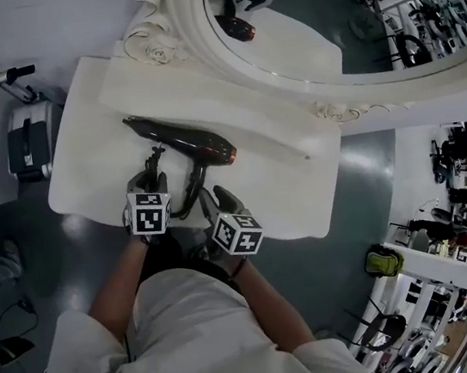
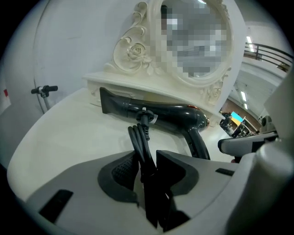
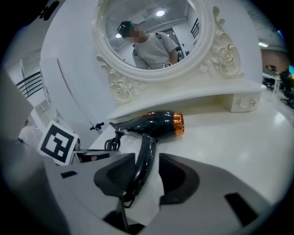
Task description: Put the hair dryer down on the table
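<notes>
no legible text, no brands or labels, no numbers or signs

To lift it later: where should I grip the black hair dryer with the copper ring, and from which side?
Grip the black hair dryer by its slim, straight handle, coming from the white table's front edge: the handle points that way, while the barrel is thicker.
</notes>
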A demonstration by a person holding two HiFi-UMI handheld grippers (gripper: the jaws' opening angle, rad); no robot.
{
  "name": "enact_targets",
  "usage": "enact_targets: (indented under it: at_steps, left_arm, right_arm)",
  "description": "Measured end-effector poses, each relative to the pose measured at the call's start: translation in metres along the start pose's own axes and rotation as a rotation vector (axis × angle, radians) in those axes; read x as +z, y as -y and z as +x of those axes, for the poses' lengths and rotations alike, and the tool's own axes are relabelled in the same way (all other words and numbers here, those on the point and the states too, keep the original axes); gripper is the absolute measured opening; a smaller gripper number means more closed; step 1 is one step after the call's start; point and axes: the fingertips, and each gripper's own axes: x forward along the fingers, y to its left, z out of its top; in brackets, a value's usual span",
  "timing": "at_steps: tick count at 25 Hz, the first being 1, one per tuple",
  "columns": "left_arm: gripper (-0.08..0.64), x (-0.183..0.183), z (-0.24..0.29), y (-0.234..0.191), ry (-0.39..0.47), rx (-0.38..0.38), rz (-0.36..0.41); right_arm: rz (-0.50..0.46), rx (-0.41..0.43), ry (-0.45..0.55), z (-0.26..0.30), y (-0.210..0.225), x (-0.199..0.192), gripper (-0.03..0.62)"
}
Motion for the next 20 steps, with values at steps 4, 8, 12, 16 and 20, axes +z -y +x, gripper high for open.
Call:
enact_targets:
  at_steps: [4,8,12,16,20]
  left_arm:
    - [0.112,0.006,-0.004,-0.005,0.015,0.049,0.068]
    - [0.132,0.0,-0.011,-0.008,-0.009,0.097,0.099]
    - [0.146,-0.003,-0.023,-0.014,-0.011,0.165,0.119]
    - [0.175,-0.007,-0.025,-0.016,-0.058,0.225,0.205]
    - [0.191,-0.008,-0.024,-0.016,-0.101,0.281,0.302]
  right_arm:
    - [0.005,0.016,0.013,-0.007,0.001,-0.003,0.167]
    - [-0.008,0.029,0.026,-0.019,0.006,-0.008,0.167]
    - [-0.019,0.045,0.052,-0.034,0.013,-0.008,0.167]
    - [-0.021,0.073,0.078,-0.052,0.017,-0.01,0.167]
    - [-0.041,0.101,0.097,-0.067,0.018,-0.016,0.167]
